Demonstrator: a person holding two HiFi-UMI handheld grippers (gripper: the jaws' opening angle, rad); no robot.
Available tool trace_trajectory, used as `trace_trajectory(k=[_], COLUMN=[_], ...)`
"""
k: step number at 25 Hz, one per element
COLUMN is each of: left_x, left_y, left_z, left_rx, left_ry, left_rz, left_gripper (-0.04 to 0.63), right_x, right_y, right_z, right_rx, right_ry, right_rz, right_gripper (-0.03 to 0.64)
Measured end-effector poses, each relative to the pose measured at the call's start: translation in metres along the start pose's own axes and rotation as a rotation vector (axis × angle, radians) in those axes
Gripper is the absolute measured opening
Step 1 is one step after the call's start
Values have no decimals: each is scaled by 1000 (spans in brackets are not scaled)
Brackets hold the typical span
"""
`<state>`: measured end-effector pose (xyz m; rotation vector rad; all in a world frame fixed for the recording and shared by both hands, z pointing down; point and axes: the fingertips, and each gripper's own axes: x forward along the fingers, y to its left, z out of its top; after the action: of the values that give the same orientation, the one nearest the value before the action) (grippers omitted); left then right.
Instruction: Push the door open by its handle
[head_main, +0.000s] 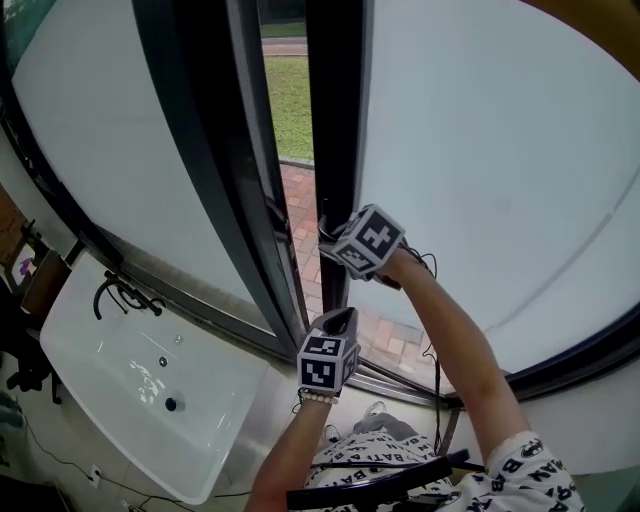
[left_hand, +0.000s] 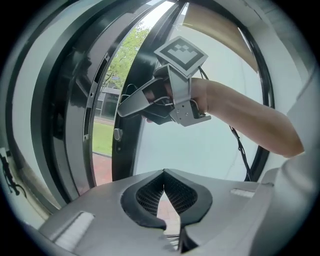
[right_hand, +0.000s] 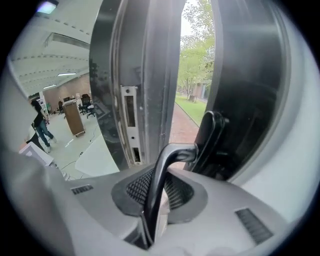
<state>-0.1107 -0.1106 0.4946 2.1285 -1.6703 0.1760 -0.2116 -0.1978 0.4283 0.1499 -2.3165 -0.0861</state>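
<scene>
The glass door's dark frame (head_main: 338, 120) stands ajar, and grass and brick paving show through the gap. Its dark lever handle (right_hand: 165, 170) runs between the pads of my right gripper (right_hand: 159, 176), which is shut on it. In the head view that right gripper (head_main: 332, 238) reaches the door's edge at mid height. In the left gripper view the right gripper (left_hand: 125, 107) points at the door edge. My left gripper (head_main: 338, 318) hangs lower, in front of the gap. Its pads (left_hand: 150, 192) meet at the tips with nothing between them.
The fixed frame (head_main: 215, 150) with its metal strike plate (right_hand: 131, 125) stands left of the gap. A white basin (head_main: 90, 350) with a black tap (head_main: 120, 295) sits at the lower left. A thin cable (head_main: 435, 380) hangs by the right forearm. A person (right_hand: 40, 125) shows far off indoors.
</scene>
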Motion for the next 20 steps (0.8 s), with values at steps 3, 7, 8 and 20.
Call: trace_trajectory(k=[3,7,8,20], left_x=[9,26,33,102], left_y=[12,23,25,10], left_z=[3,9,12,32], left_rx=[-16,-53,-60,-60], left_ry=[32,44,50,95], left_rz=[74,140,150,200], left_gripper=[-13,-12,-14,-12], right_x=[1,4,5,9], right_y=[-12,-34,-42,-136], right_z=[4,1,0,-5], right_rx=[25,41,45,127], right_ry=[-15,-21,-21,-28], right_rz=[-16,-45,-49,-75], right_gripper=[57,55,55,48])
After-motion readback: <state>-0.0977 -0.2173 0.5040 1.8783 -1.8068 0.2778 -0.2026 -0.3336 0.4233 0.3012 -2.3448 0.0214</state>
